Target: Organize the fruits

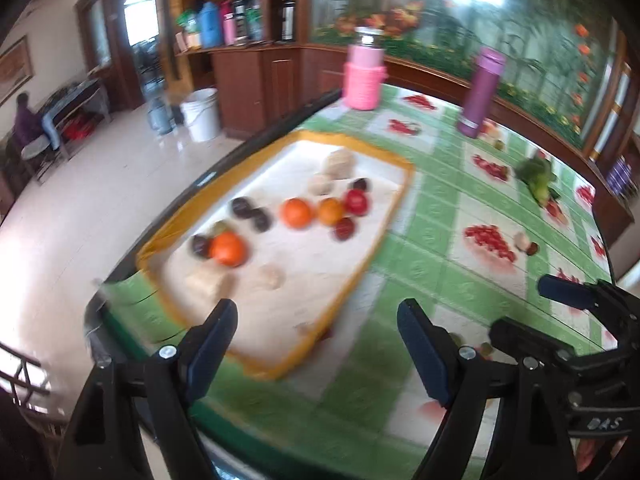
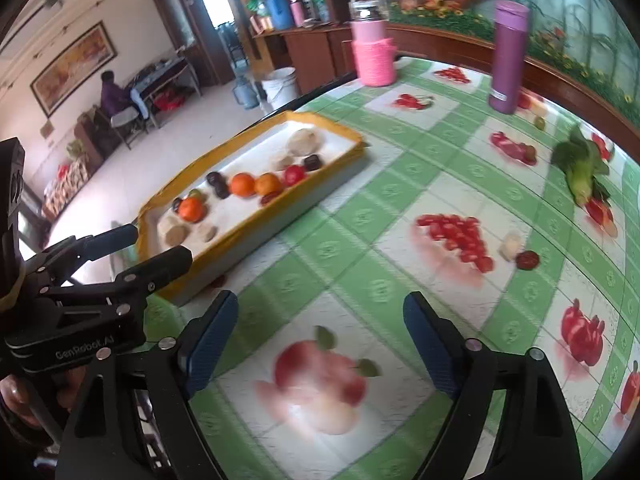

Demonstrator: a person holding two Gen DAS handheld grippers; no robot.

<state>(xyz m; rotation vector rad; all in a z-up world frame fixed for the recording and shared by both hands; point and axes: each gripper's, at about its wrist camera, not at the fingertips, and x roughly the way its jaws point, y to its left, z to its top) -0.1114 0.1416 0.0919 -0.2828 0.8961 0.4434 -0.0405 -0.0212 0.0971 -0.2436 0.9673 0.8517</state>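
Green checked tablecloth [image 2: 360, 216]. Yellow-rimmed tray [image 1: 394, 160], ahead-left of my tongs, holds most fruits [image 1: 297, 213]. Both left gripper [image 1: 316, 344] and right gripper [image 2: 320, 336] released, empty. Strays ahead-right: dark fruit [image 2: 527, 259], pale piece [image 2: 511, 245].

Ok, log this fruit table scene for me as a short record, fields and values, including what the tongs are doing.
surface: green checked tablecloth with fruit prints
container: yellow-rimmed white tray
tray contents: three round orange fruits, dark plum-like fruits, red fruits, pale beige lumps
loose on cloth: leafy green vegetable, small dark red fruit, small pale piece
upright bottles: pink knit-sleeved bottle, purple cylindrical flask
left tongs: open, empty, near tray's close end
right tongs: open, empty, over the cloth
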